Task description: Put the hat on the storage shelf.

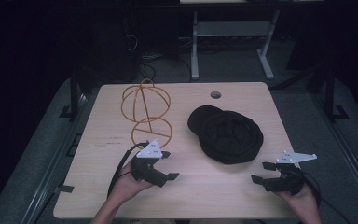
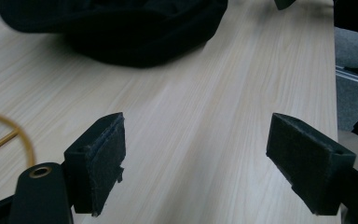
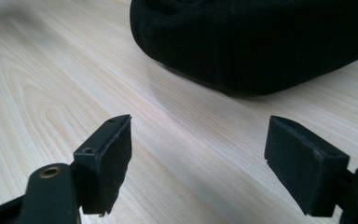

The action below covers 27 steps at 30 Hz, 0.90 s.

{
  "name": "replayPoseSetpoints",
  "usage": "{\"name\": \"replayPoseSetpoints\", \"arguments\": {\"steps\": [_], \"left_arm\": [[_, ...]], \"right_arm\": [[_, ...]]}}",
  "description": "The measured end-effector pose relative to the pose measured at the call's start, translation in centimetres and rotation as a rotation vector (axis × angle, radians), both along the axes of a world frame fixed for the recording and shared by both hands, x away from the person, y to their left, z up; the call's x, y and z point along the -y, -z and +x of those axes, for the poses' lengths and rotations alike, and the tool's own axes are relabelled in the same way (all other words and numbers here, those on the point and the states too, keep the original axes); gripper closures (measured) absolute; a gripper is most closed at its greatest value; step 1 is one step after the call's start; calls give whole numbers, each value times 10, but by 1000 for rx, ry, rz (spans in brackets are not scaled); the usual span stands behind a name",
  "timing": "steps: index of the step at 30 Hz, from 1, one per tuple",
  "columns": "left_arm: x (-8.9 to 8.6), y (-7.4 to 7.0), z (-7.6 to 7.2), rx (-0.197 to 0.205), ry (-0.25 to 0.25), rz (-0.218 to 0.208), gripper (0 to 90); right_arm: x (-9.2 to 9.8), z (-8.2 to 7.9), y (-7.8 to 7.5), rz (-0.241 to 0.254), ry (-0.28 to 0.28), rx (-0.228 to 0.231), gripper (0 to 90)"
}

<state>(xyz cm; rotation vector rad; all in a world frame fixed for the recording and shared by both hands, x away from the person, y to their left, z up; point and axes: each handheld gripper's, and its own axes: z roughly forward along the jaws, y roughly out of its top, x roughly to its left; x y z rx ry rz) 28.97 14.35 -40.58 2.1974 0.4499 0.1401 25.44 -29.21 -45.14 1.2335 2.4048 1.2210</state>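
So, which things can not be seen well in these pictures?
- Black hat: in the high view too dark to show folds or whether it is one piece; cut by the top edge in both gripper views.
- Wire stand: cut by the left edge in the left hand-held gripper view.

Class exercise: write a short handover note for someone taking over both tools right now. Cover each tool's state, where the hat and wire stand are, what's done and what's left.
Left tool: open, holding nothing, low over the table near its front edge, beside the orange wire stand.
Right tool: open, holding nothing, at the front right, pointing toward the black hat.
The hat lies flat on the table, right of the stand, touching neither tool.
The stand is upright at the left rear and bare.
Done: nothing visible yet.
Left: probably grasp the hat and set it on the stand.
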Motion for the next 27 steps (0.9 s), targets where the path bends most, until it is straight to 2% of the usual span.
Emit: {"name": "replayPoseSetpoints", "arguments": {"steps": [3, 5, 9, 16, 20, 27], "left_arm": [[10, 0, 2, -5, 11, 2, 191], [24, -1, 7, 10, 33, 10, 191], [37, -3, 12, 29, 46, 15, 192], [64, -5, 21, 23, 91, 19, 196], [80, -6, 27, 24, 111, 21, 208], [104, -8, 38, 26, 144, 34, 215]], "right_arm": [[0, 0, 0, -2, 2, 1, 228], [0, -1, 0, -3, 3, -4, 228], [1, -1, 1, -8, -5, -11, 228], [1, -1, 1, -7, -5, -16, 219], [1, 1, 0, 9, -7, -20, 219], [1, 0, 1, 2, -4, -19, 219]]}}
